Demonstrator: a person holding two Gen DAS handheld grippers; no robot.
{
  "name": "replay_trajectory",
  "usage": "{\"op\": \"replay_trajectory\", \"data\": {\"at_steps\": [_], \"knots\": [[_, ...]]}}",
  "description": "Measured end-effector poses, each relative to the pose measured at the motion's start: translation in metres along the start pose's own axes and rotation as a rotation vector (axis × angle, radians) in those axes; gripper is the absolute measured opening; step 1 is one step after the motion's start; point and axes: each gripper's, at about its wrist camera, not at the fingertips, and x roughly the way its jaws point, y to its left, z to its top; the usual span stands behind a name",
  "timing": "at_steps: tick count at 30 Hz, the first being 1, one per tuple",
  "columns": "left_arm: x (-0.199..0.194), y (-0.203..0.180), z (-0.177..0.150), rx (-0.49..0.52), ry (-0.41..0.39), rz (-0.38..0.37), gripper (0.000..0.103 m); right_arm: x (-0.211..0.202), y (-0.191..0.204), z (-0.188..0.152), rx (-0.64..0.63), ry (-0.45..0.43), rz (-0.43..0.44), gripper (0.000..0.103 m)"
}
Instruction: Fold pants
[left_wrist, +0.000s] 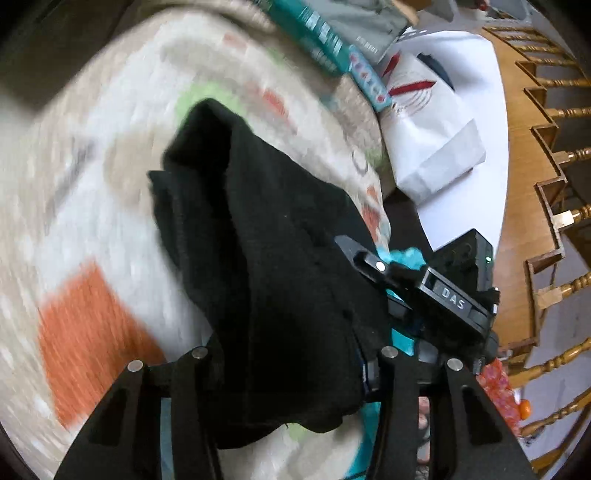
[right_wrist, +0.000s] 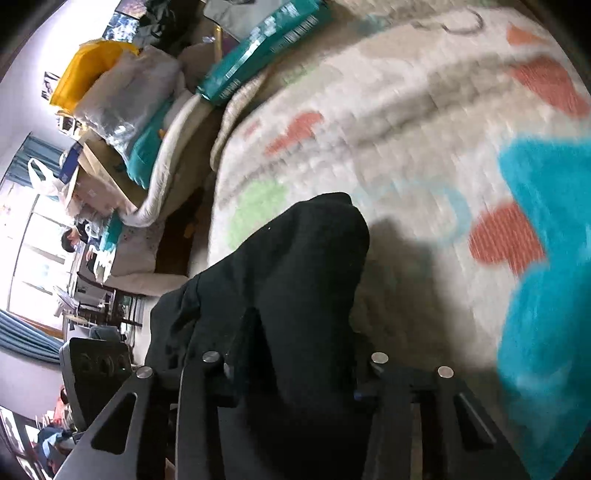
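Observation:
Black pants hang bunched over a patterned cream blanket on a bed. In the left wrist view the cloth fills the gap between my left gripper's fingers and hides their tips; the gripper is shut on the bunch. The right gripper's housing shows just right of the pants, close by. In the right wrist view the same pants rise in a dark hump between my right gripper's fingers, lifted off the blanket, with a shadow beneath. That gripper is shut on the cloth too.
A teal box lies at the bed's far edge. A white paper bag sits on a white surface, with a wooden stair railing beyond. Piled bags, one yellow, and a person sit far left.

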Motion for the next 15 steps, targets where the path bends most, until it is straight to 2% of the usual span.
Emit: {"op": "replay_trajectory", "data": {"at_steps": [4, 6, 7, 8, 10, 12, 14, 15], "knots": [[-0.01, -0.003, 0.05, 0.037, -0.071, 0.046, 0.047, 0.012, 0.024, 0.041, -0.044, -0.035, -0.01, 0.043], [-0.01, 0.008, 0.071, 0.016, -0.088, 0.085, 0.058, 0.027, 0.031, 0.06, -0.053, -0.037, -0.021, 0.044], [-0.007, 0.018, 0.079, -0.014, -0.099, 0.131, 0.062, 0.036, 0.031, 0.067, -0.055, -0.032, -0.036, 0.045], [-0.004, 0.029, 0.084, -0.046, -0.104, 0.185, 0.064, 0.046, 0.03, 0.073, -0.057, -0.025, -0.069, 0.045], [0.003, 0.048, 0.084, -0.103, -0.07, 0.252, 0.064, 0.064, 0.026, 0.076, -0.07, -0.009, -0.187, 0.052], [0.006, 0.054, 0.083, -0.147, -0.019, 0.239, 0.064, 0.068, 0.024, 0.071, -0.118, -0.021, -0.251, 0.058], [-0.007, 0.047, 0.082, -0.133, -0.033, 0.227, 0.064, 0.062, 0.025, 0.067, -0.161, -0.048, -0.296, 0.068], [-0.015, 0.04, 0.082, -0.105, -0.057, 0.235, 0.065, 0.057, 0.025, 0.066, -0.179, -0.063, -0.321, 0.07]]}}
